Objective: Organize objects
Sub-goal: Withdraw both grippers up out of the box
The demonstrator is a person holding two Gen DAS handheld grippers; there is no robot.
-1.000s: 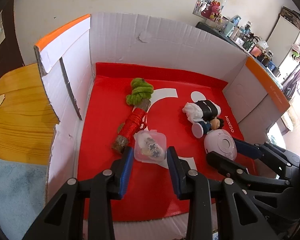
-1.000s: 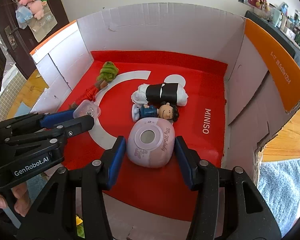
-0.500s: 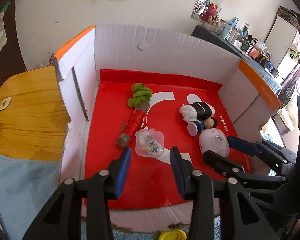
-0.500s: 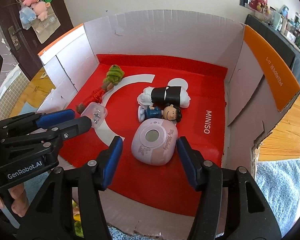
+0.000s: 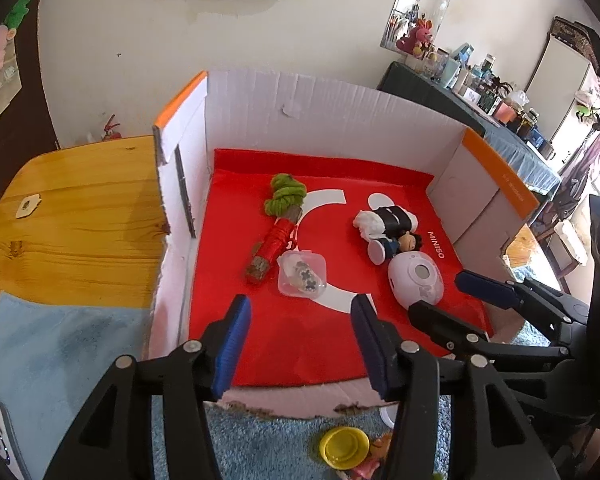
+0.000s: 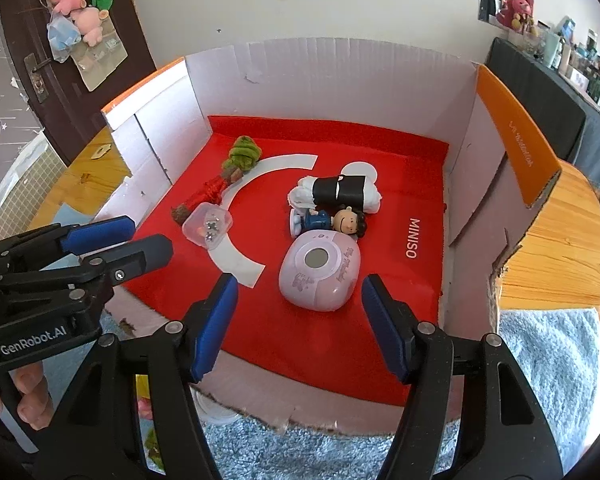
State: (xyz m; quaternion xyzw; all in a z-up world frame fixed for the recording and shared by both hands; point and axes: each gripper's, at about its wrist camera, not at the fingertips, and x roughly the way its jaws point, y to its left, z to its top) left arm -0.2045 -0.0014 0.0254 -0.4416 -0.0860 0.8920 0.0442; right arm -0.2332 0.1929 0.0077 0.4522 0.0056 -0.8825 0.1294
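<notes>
Near the box's [image 5: 340, 120] front edge, clear case [image 5: 301, 273] and pink case [image 6: 320, 274] are released; both claws, left [image 5: 300, 340] and right [image 6: 296, 328], are opening, empty, drawn back.

The left black two-finger gripper with blue pads [image 5: 300, 338] points steeply downward, its jaws opening with nothing between them. The right black two-finger gripper with blue pads [image 6: 300, 326] angles down alike, jaws opening and empty. A bare hand [image 6: 18, 394] grips the left handle.
</notes>
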